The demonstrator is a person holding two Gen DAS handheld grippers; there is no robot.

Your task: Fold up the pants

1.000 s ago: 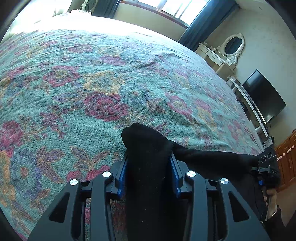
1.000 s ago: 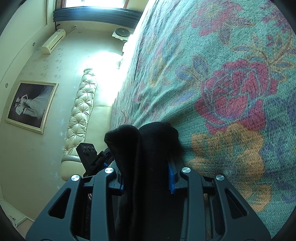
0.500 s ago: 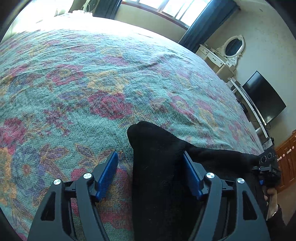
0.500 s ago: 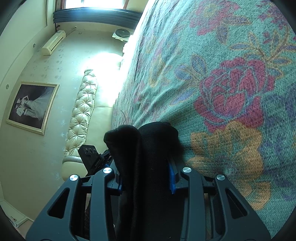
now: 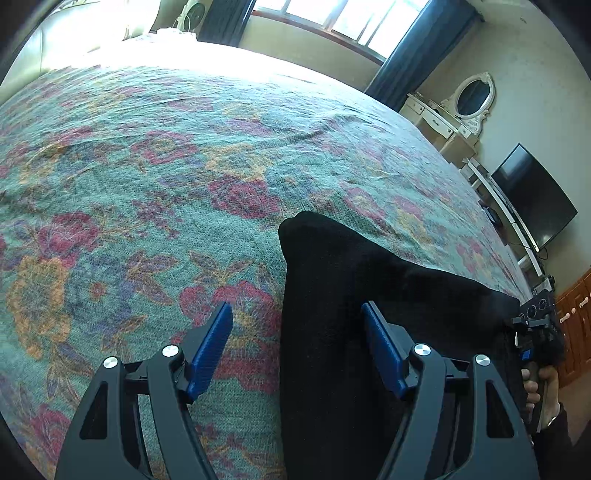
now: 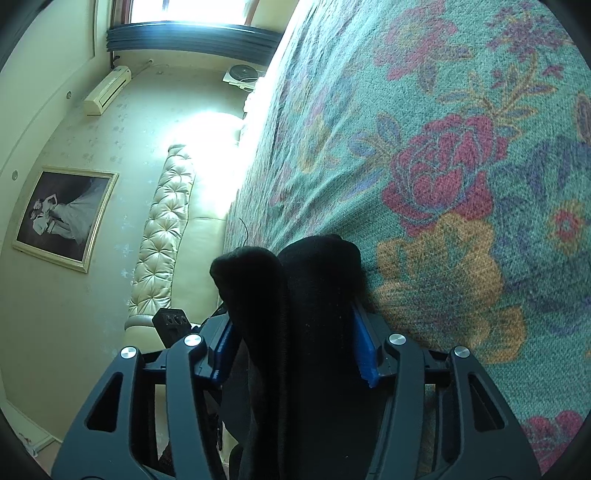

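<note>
Both grippers loosening from the black pants on the flowered bedspread

The left gripper [image 5: 297, 321] has its blue pads [image 5: 210, 345] spread wide: the left pad stands clear over the cover, the right one lies against the edge of the pants [image 5: 332, 314], nothing pinched; the right gripper [image 6: 291, 325] has just been opening, its jaws part-way apart with two bunched black folds [image 6: 288, 295] between them, and whether the pads press on the cloth I cannot tell. The pants lie on the near part of the bedspread [image 5: 166, 166], running right toward the other gripper, where a hand [image 5: 543, 391] holds its handle. Far off stand a window [image 5: 332, 22], a dressing table with an oval mirror [image 5: 472, 98] and a dark screen [image 5: 532, 195]; the right view shows a tufted headboard [image 6: 162, 229] and a framed picture [image 6: 62, 218]
</note>
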